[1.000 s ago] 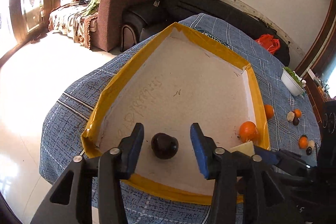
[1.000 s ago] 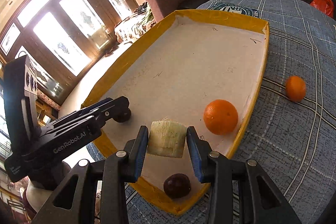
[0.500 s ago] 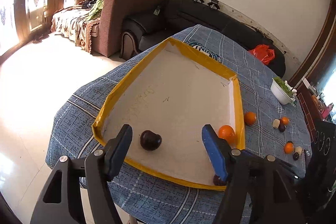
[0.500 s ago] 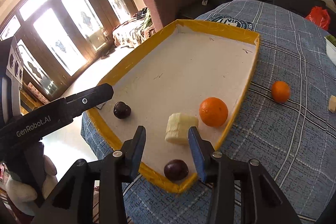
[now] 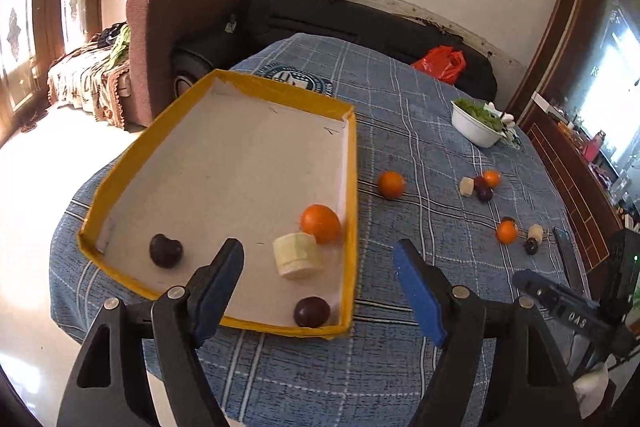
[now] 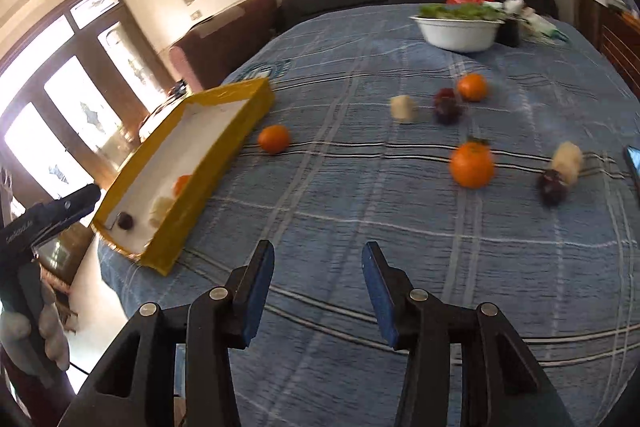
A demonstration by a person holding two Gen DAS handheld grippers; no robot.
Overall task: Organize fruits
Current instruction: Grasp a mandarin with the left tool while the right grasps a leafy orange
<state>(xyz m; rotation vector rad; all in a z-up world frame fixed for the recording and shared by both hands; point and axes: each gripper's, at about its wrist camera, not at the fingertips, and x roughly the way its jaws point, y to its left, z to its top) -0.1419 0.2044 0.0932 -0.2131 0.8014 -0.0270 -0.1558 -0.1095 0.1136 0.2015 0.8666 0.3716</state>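
Both pairs of tongs are seen empty above the worktop (image 6: 360, 227), which is covered by a blue checked cloth. A second ago a dark plum sat between the fingers of the left tongs (image 5: 320, 283) and a pale banana piece was clamped in the right tongs (image 6: 318, 291). Now both fruits have been let go in the yellow-rimmed tray (image 5: 352, 187): the dark plum (image 5: 165, 250) lies near its near-left corner, the banana piece (image 5: 297, 255) lies touching an orange (image 5: 321, 223), and a second plum (image 5: 312, 311) sits in the near-right corner. The jaws of both tongs are opening, with nothing between them.

The left tongs have been drawn back from the tray, and the right tongs have been swung away toward the loose fruit, as the blur in the right view suggests. Four pieces are thus judged sorted.

Still left on the cloth are a small orange (image 6: 273, 139) just beside the tray, a larger orange (image 6: 472, 165), a third orange (image 6: 472, 87) beside a dark plum and a pale piece, and another plum-and-banana pair (image 6: 560, 173) near the right edge. Another pick from these is judged to be the next step.
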